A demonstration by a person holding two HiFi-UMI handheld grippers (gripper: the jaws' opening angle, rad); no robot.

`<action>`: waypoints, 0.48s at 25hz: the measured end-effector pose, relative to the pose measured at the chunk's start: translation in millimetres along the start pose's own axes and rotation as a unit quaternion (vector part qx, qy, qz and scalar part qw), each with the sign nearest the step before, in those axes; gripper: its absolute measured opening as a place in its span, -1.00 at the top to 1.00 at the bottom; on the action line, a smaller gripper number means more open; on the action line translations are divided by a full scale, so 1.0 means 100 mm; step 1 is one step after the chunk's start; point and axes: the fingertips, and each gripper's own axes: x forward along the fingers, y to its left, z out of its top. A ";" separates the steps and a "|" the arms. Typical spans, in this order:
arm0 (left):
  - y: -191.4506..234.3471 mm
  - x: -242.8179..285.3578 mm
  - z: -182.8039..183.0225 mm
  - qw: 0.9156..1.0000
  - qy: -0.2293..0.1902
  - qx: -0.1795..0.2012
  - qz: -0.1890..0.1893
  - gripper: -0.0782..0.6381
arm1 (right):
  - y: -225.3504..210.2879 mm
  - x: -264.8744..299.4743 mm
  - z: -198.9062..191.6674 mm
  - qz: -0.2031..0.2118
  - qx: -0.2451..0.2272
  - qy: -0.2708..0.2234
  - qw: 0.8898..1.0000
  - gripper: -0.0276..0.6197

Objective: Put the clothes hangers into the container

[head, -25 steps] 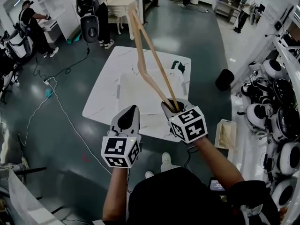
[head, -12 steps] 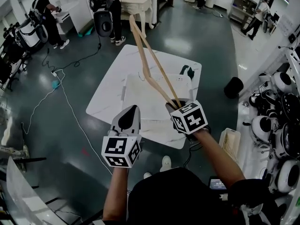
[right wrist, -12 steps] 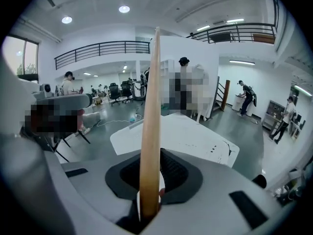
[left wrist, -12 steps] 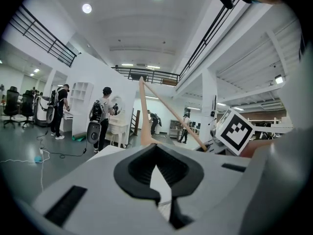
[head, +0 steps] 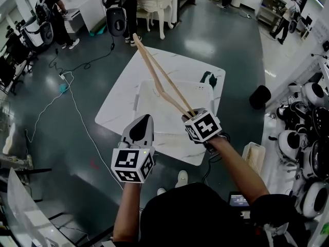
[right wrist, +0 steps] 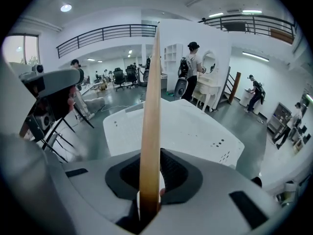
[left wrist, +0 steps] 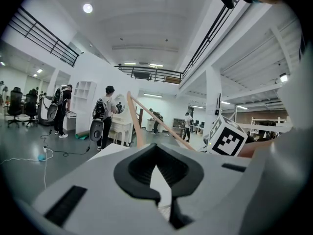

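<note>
Clamping the near end of a wooden hanger (right wrist: 150,131), the right gripper (head: 193,116) has its jaws closed tight on the wood, as its own view shows, with the bar rising straight up out of the dark pads. In the head view the hanger slants up and away to the left from that grip. It hangs in the air over the container (head: 138,102) and touches neither the container nor the table (head: 121,94). Its far tip reaches out past the table's far edge.

The container is a white tub. It sits on the white table towards the near right corner, and its near wall lies close to the table's near edge. A small dark item (head: 206,78) lies on the table just beyond the tub's far right corner.

The left gripper (head: 146,118) hovers over the table's near edge, just left of the tub's near left corner. Its jaws are drawn together with only a sliver between the pads, and they hold nothing. The two grippers are side by side and apart, at about the same height.

Several people stand at white furniture across the grey floor beyond the table.
</note>
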 end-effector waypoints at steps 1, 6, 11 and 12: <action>0.01 0.01 -0.01 1.000 0.001 0.000 0.002 0.77 | -0.02 0.03 -0.03 0.000 -0.003 0.008 1.000 0.72; 0.04 0.05 -0.03 1.000 0.004 -0.002 0.009 0.77 | -0.10 0.17 -0.16 0.005 -0.018 0.043 0.999 0.72; 0.07 0.08 -0.05 1.000 0.011 -0.002 0.016 0.77 | -0.15 0.29 -0.26 0.013 -0.023 0.069 0.997 0.72; 0.08 0.08 -0.05 1.000 0.012 -0.002 0.018 0.77 | -0.16 0.31 -0.28 0.015 -0.026 0.076 0.997 0.72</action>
